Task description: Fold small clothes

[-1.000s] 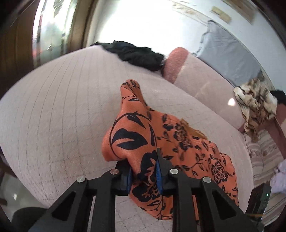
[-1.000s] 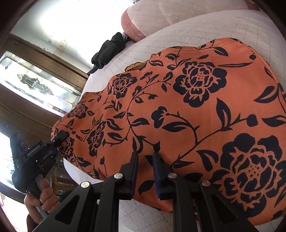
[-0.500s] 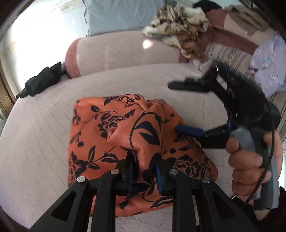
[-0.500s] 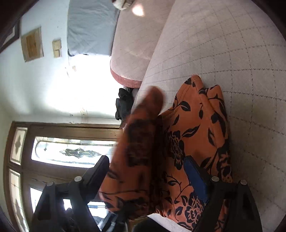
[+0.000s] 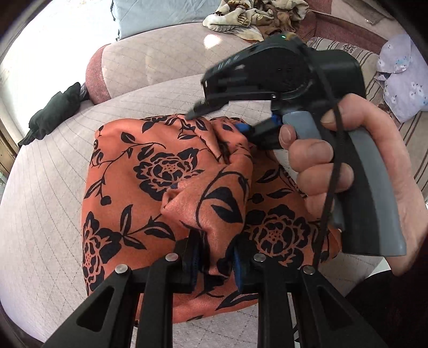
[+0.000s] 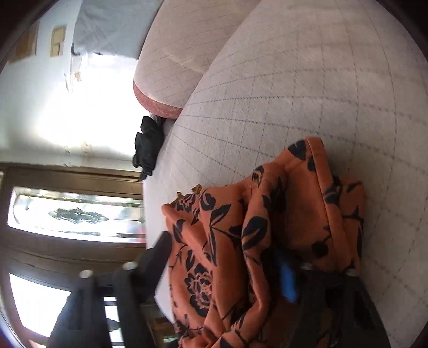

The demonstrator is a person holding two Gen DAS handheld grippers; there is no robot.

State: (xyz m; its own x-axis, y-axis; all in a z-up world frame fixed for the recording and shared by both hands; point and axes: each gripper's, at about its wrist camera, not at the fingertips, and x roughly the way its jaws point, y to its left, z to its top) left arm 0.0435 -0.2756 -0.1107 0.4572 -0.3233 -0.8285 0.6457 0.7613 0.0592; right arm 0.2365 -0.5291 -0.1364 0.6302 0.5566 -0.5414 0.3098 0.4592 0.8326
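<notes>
An orange garment with black flowers (image 5: 165, 171) lies folded over on the quilted beige cushion (image 5: 48, 187). My left gripper (image 5: 215, 257) is shut on a bunched fold at its near edge. My right gripper (image 5: 219, 120), held in a hand, hovers over the garment's far right part with its jaws wide apart. In the right wrist view the garment (image 6: 235, 241) lies bunched between the spread fingers of my right gripper (image 6: 227, 262), which do not pinch it.
A black garment (image 5: 53, 112) lies at the cushion's far left end; it also shows in the right wrist view (image 6: 147, 144). A patterned cloth pile (image 5: 254, 16) and a lilac floral cloth (image 5: 404, 77) lie on the sofa behind. A wooden glazed door (image 6: 67, 214) stands beyond the cushion edge.
The garment has been folded over onto itself. My right gripper let go of it and opened wide. My left gripper kept its hold and swung round toward the sofa back.
</notes>
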